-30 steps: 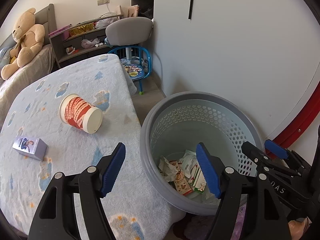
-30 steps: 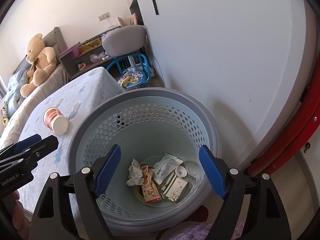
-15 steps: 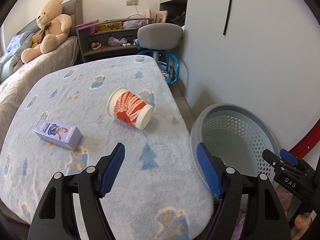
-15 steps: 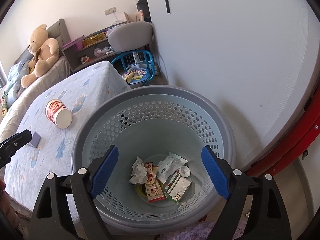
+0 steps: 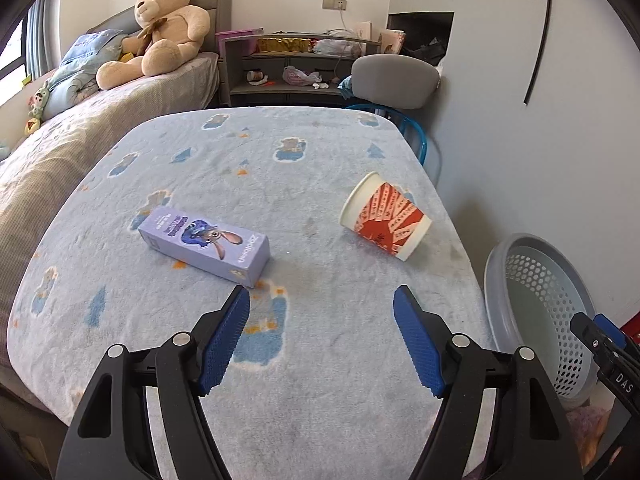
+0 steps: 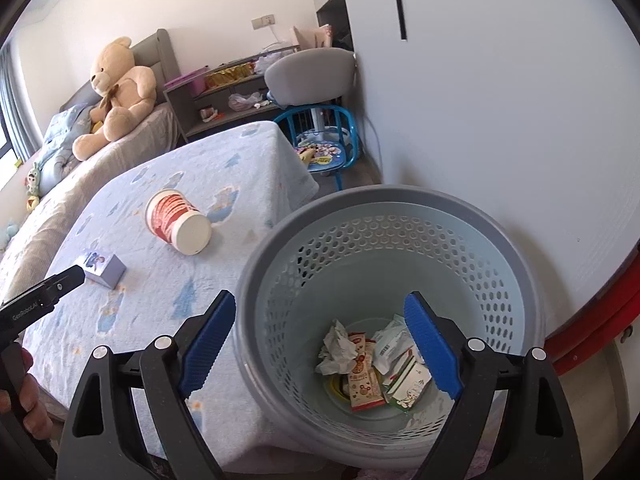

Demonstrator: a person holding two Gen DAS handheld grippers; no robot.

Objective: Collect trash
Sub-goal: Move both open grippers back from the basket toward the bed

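A purple cartoon carton and a red-and-white paper cup lie on their sides on the blue blanket-covered table. My left gripper hovers open over the table's near part, short of both, with nothing between its fingers. My right gripper hangs over the grey perforated basket, its jaws opening and nothing between them. Wrappers and crumpled paper lie at the basket's bottom. The right wrist view also shows the cup and carton.
The basket stands on the floor at the table's right edge, by a white wall. Behind the table are a bed with a teddy bear, a grey shelf, a grey chair and a blue stool.
The left gripper swung left from over the basket to over the table, so carton and cup now lie ahead. The right gripper shifted slightly over the basket and its jaws widened a little.
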